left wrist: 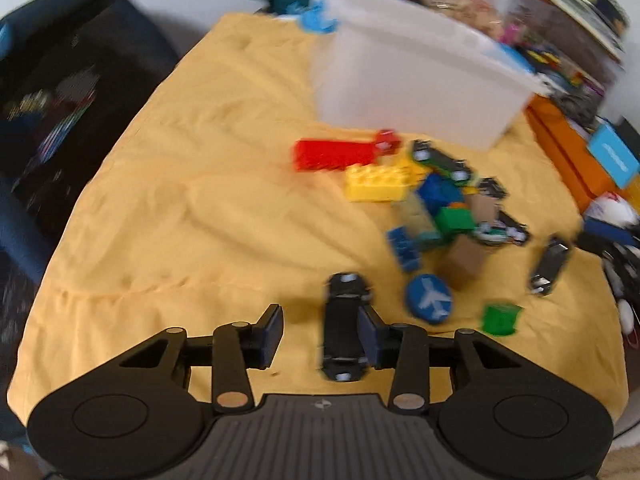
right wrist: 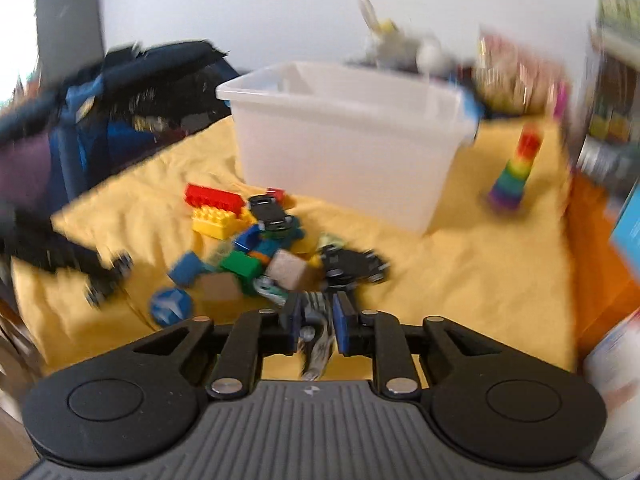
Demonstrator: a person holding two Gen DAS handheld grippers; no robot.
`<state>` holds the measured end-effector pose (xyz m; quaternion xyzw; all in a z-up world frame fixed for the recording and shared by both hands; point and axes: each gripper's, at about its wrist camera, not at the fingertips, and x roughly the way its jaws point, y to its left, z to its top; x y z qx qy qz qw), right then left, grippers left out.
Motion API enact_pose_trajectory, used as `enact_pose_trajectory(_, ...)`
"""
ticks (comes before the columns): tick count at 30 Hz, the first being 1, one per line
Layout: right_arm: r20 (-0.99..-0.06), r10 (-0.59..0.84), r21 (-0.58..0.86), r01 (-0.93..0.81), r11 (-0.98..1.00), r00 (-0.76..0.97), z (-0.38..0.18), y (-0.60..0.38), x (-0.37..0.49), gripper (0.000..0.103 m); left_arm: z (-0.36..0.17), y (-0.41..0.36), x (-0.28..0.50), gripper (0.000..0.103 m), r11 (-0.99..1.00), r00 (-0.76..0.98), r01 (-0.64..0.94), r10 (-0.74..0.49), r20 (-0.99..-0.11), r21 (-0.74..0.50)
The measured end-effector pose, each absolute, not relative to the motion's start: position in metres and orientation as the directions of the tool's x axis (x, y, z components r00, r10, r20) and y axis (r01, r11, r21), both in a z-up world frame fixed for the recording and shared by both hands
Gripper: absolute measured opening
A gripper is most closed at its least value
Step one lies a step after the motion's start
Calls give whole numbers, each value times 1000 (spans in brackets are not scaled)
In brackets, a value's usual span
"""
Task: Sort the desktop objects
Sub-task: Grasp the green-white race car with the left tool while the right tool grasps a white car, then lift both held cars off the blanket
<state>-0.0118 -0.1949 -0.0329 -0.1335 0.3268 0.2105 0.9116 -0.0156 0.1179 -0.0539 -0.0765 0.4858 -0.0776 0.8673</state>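
A pile of toys lies on the yellow cloth (left wrist: 180,200) in front of a white plastic bin (left wrist: 408,80): a red brick (left wrist: 332,154), a yellow brick (left wrist: 376,182), blue and green bricks, wooden cubes, black toy cars. My left gripper (left wrist: 320,328) is open; a black toy car (left wrist: 346,324) lies against its right finger. My right gripper (right wrist: 316,316) is shut on a small grey-and-black toy vehicle (right wrist: 316,336) just before the pile. The bin also shows in the right wrist view (right wrist: 344,140). Both views are blurred.
A blue airplane disc (left wrist: 430,298), a green piece (left wrist: 500,318) and another black car (left wrist: 550,266) lie to the right. A rainbow stacking toy (right wrist: 516,168) stands right of the bin. An orange box (left wrist: 568,160) and clutter line the right edge; a dark bag (right wrist: 100,112) sits left.
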Motion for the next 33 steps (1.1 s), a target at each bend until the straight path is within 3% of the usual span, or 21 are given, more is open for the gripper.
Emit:
enact_pose_trajectory(2,-640,268,-221,-506,834,721,-34,-191,-24,19,-63,122,-13,44,965,489,55,-251,-835,-258)
enact_pose_trajectory(5,-670,277,-247,-559,791,688,-46,-184,-32,20,-66,111,-13,40,953,460,98,-298,-836,-286)
enact_pose_trajectory(9,-721,323,-195,-627,754,613,-56,-178,-46,20,-61,81,-21,21,960,485,201,-269,-832,-193)
enact_pose_trajectory(12,-720,311,-137,-567,812,620,-55,-187,-44,20,-56,57,-27,20,955,507,279,-237,-829,-102)
enact_pose_trajectory(15,-714,285,34,-376,926,639,-51,-215,-22,28,-50,36,-35,22,941,537,338,-193,-821,0)
enact_pose_trajectory(21,-736,365,463,30,886,570,-79,-277,26,30,-46,17,-49,29,911,530,411,-235,-814,5)
enact_pose_trajectory(25,-727,419,543,81,836,544,-99,-281,38,30,-45,8,-52,29,894,523,449,-262,-811,0)
enact_pose_trajectory(28,-732,380,479,30,878,565,-91,-266,38,24,-46,1,-54,29,890,530,455,-251,-810,22)
enact_pose_trajectory(33,-756,275,115,-293,949,594,-52,-221,18,21,-43,2,-58,29,899,536,436,-239,-810,24)
